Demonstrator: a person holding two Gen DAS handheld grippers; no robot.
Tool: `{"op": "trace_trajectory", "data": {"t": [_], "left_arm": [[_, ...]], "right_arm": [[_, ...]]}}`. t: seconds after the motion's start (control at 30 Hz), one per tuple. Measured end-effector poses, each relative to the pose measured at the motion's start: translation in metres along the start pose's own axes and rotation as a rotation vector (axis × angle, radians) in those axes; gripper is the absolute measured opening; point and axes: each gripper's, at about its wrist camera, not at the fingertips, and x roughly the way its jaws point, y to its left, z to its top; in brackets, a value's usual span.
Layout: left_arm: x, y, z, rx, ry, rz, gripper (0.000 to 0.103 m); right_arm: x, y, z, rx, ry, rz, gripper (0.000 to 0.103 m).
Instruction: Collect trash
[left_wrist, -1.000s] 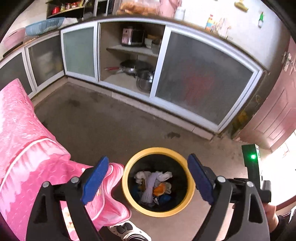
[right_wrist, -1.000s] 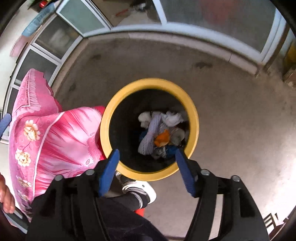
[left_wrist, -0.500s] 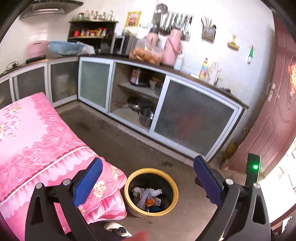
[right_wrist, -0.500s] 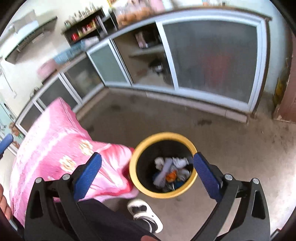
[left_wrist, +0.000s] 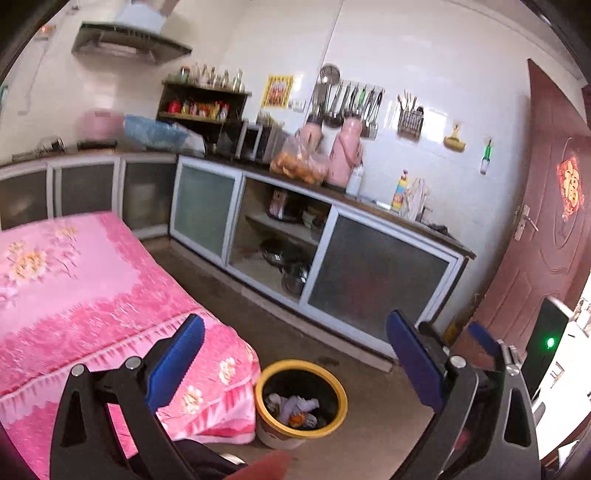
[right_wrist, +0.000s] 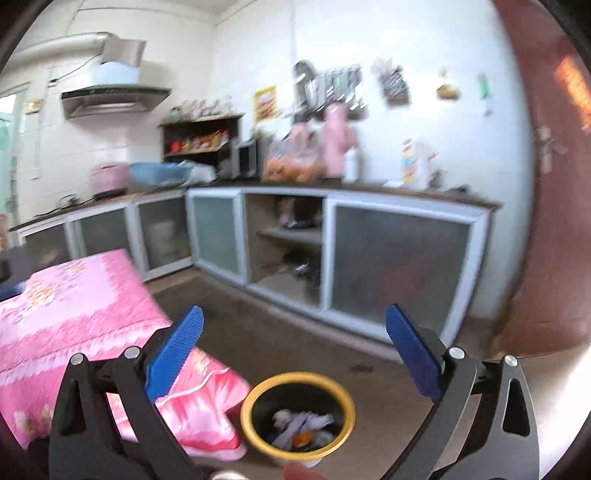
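Inside yellow-rimmed bin (left_wrist: 301, 400), crumpled trash (left_wrist: 293, 406) (items indistinct, half-hidden).

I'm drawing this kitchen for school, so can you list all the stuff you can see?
trash bin: one, yellow rim, black inside, on the floor beside the pink cloth
trash: a crumpled pile, white, purple and orange, inside the bin
tablecloth: one, pink with flowers, on the left
cabinets: a long white-framed row with frosted doors, one bay open with pots
thermos flasks: two, pink, on the counter
range hood: one, grey, upper left wall
door: one, dark red, right
left gripper: black, blue pads, jaws open
right gripper: same, jaws open
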Motion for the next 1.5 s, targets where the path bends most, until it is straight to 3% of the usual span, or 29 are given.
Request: {"op": "trace_trajectory", "data": {"t": [0.07,0.2,0.27,0.33,0.47,0.57,0.67,0.77,0.83,1.0,1.1,1.5], "left_arm": [[-0.018,0.001,0.001,0.026,-0.050,0.018,0.095],[-0.060,0.004,0.000,0.112,-0.190,0.041,0.095],[-0.074,0.008,-0.001,0.117,-0.238,0.096,0.095],[-0.082,0.014,-0.005,0.143,-0.263,0.151,0.095],[-0.087,0.029,-0.018,0.156,-0.227,0.235,0.095],[-0.080,0.039,-0.036,0.160,-0.149,0.297,0.095],[-0.077,0.047,-0.053,0.121,-0.156,0.333,0.095],[-0.072,0.051,-0.072,0.062,-0.166,0.365,0.095],[-0.066,0.051,-0.087,0.021,-0.171,0.372,0.095],[-0.048,0.051,-0.111,-0.055,-0.091,0.372,0.095],[-0.049,0.048,-0.121,-0.039,-0.106,0.408,0.095],[-0.041,0.035,-0.127,0.051,-0.075,0.381,0.095]], "right_arm": [[-0.014,0.009,0.008,0.011,-0.067,-0.137,0.095],[-0.048,0.018,0.013,0.034,-0.249,-0.204,0.095],[-0.057,0.019,0.014,0.056,-0.262,-0.199,0.095],[-0.060,0.021,0.015,0.056,-0.218,-0.194,0.095],[-0.071,0.022,0.001,0.077,-0.242,-0.188,0.095],[-0.084,0.025,-0.021,0.098,-0.243,-0.191,0.095],[-0.091,0.021,-0.044,0.143,-0.222,-0.220,0.095],[-0.090,0.023,-0.063,0.109,-0.198,-0.248,0.095],[-0.087,0.025,-0.074,0.089,-0.168,-0.243,0.095],[-0.081,0.031,-0.091,0.076,-0.095,-0.225,0.095],[-0.078,0.035,-0.097,0.069,-0.075,-0.215,0.095],[-0.071,0.053,-0.118,-0.016,-0.036,-0.196,0.095]]}}
